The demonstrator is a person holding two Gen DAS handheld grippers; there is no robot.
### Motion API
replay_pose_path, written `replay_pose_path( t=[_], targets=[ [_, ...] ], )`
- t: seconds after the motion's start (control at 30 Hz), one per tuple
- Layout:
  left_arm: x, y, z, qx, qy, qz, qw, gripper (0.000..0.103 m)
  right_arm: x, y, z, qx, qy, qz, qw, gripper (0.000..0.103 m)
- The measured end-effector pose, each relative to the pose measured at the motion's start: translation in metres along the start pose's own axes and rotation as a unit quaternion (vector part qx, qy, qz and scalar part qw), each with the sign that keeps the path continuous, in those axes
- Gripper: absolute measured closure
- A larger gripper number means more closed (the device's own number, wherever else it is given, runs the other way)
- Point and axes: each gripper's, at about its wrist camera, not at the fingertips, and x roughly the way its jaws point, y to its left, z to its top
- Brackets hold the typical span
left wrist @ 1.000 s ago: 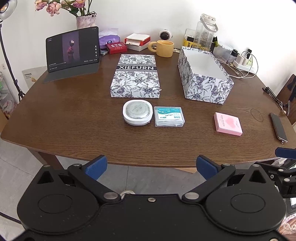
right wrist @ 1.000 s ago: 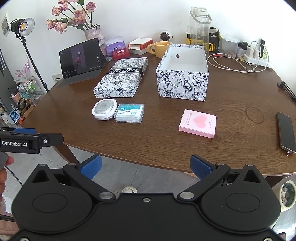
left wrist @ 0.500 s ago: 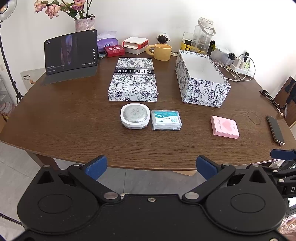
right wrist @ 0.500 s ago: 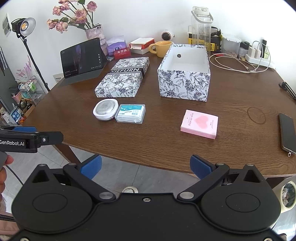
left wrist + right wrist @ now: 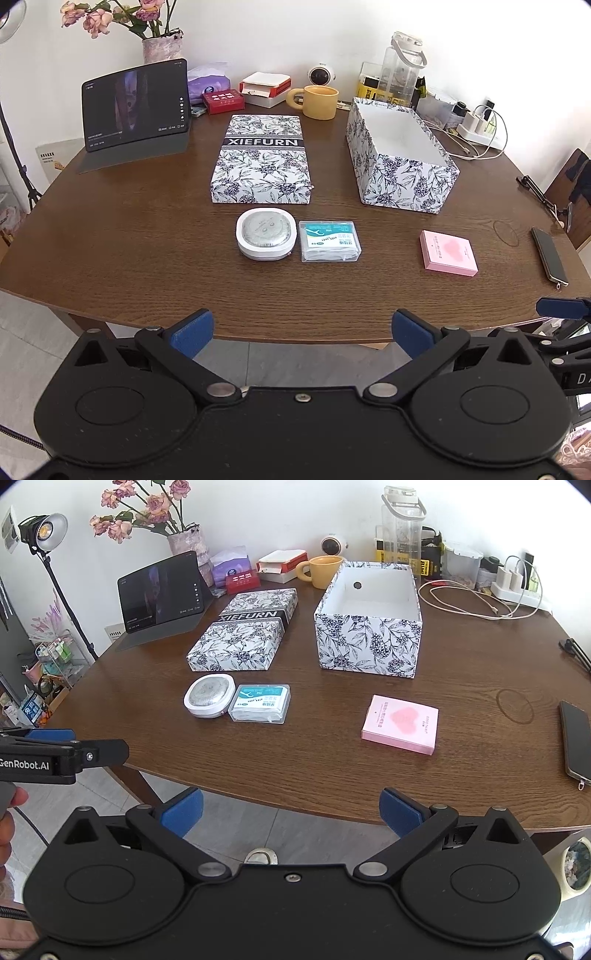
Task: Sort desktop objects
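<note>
Floral box (image 5: 400, 184) open, white inside; pink card box (image 5: 448, 252) flat nearby; both grippers' jaws apart, empty.

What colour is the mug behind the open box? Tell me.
Mustard yellow mug, plain, no pattern; it shows best in the left wrist view.

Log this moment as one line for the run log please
phase: pre-grasp | left tongs: open, empty | right tongs: open, empty | floral box: open, empty | pink box, floss case, white round case: on table
</note>
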Motion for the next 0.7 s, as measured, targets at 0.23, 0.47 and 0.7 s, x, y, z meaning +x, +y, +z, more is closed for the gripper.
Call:
replay_pose_path(
  t=[0.23, 0.47, 0.7],
  targets=[
    [0.004, 0.0, 0.005, 0.003, 0.002, 0.0, 1.0, 0.0, 0.004, 0.001, 0.002, 0.0, 0.003, 0.001, 1.0, 0.0],
    [0.007, 0.0, 0.009, 0.006, 0.001, 0.0, 1.0, 0.0, 0.007, 0.002, 0.003, -0.001, 0.005, 0.001, 1.0, 0.0],
    [0.009, -0.003, 0.013, 0.01, 0.002, 0.0, 0.9999, 0.0, 0.009, -0.001, 0.011, -0.003, 0.004, 0.002, 1.0, 0.0]
  ],
)
